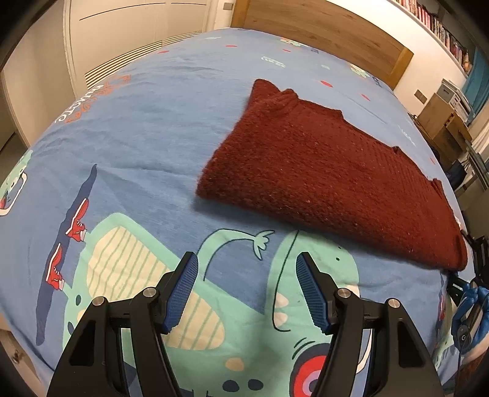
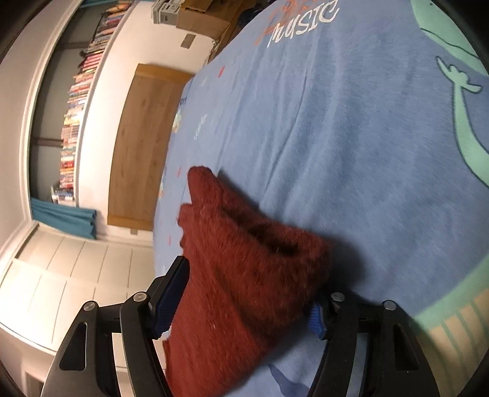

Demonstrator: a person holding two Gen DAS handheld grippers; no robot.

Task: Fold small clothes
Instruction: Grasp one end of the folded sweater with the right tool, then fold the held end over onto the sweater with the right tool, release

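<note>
A dark red knitted sweater (image 1: pixel 330 180) lies folded flat on the blue cartoon-print bedspread (image 1: pixel 146 131), right of centre in the left wrist view. My left gripper (image 1: pixel 247 259) hovers open over the bedspread, short of the sweater's near edge, with nothing between its blue pads. In the right wrist view the sweater (image 2: pixel 244 274) bunches up thick between the fingers of my right gripper (image 2: pixel 250 281), which is shut on its corner; the right pad is mostly hidden by the knit. Black gripper parts (image 1: pixel 479 253) show at the sweater's near right corner.
A wooden headboard (image 1: pixel 321 33) stands at the far end of the bed. White cupboard doors (image 1: pixel 137 30) are behind on the left, a shelf of books (image 1: pixel 437 27) on the right wall, cardboard boxes (image 1: pixel 440 122) beside the bed.
</note>
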